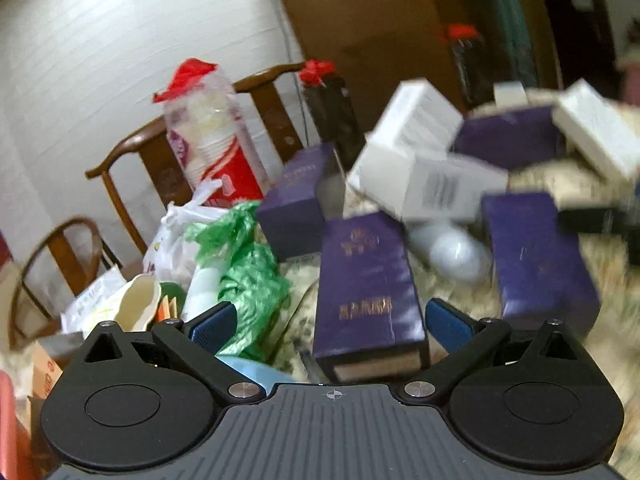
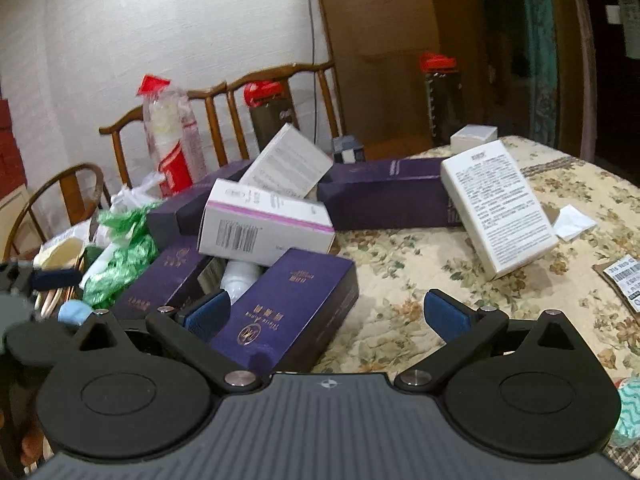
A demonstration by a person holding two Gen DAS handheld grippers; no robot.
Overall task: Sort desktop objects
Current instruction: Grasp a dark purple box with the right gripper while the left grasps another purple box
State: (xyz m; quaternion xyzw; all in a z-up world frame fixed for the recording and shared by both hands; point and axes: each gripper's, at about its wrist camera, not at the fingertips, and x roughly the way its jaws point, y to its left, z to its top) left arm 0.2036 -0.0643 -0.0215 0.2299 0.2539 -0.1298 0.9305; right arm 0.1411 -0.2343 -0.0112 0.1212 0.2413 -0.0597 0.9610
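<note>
While both claws stand wide apart and hold nothing, the sorting looks barely begun: the left gripper (image 1: 328, 320) has a purple box (image 1: 366, 288) lying between its spread fingers, untouched as far as can be told, and the right gripper (image 2: 326, 314) hangs over another purple box (image 2: 286, 304) whose near end sits by its left pad, the right pad over bare floral tablecloth (image 2: 404, 280). Outward from there, the boxes lie in a loose heap rather than in groups: a white barcoded box (image 2: 264, 228) rests tilted across the purple ones, a white bottle (image 2: 240, 276) is wedged beneath it, a long purple box (image 2: 390, 194) lies behind, and a large white box (image 2: 500, 204) leans on that one's right end. To the left, crumpled green plastic (image 2: 122, 252) and a sleeve of paper cups (image 2: 170, 140) crowd the table's edge, so lifting any lower box would likely disturb what rests on it. The left view is blurred.
</note>
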